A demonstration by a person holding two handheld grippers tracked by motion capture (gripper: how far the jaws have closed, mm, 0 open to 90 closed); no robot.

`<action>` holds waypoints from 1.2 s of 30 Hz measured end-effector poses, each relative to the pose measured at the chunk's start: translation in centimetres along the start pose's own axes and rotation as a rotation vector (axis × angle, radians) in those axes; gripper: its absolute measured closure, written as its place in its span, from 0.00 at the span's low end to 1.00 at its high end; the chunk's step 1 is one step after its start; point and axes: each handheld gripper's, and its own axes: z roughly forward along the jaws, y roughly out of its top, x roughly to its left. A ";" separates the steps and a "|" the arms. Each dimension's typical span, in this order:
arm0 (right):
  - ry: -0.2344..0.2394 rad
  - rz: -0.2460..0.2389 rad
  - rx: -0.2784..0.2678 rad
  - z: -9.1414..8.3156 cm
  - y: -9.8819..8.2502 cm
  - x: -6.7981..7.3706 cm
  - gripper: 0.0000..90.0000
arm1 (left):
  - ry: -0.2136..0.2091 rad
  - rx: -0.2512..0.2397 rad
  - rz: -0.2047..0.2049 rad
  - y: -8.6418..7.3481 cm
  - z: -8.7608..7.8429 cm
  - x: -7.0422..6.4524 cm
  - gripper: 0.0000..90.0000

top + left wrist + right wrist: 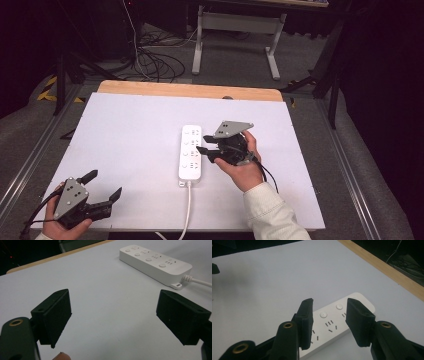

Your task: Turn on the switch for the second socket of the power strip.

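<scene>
White table (pixel 125 130): right gripper (pixel 204 152) part-spread over power strip (pixel 191 152); left gripper (pixel 104 186) wide apart.

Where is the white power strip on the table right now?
In the high view the power strip lies lengthwise near the middle of the white table, cord toward the person, with the right gripper at its right edge and the left gripper far off.

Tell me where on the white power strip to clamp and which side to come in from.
Grip the power strip across its short width, mid-body, with a claw coming down from above. It lies flat on the white table, long axis running away from the person, so the two long side walls are the parallel faces a claw can span. The right claw already sits at its right edge; avoid the cord end.
</scene>
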 end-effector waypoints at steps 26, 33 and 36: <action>0.039 -0.042 0.039 5.0 0.4 -0.2 0.90 | -0.002 0.004 -0.003 0.0 0.1 0.1 0.15; 0.052 -0.033 0.068 6.3 0.0 -0.4 1.00 | 0.003 0.004 0.001 0.0 0.1 0.1 0.15; 0.055 -0.027 0.081 6.8 -0.2 -0.6 1.00 | -0.001 0.004 -0.004 0.0 0.2 0.1 0.15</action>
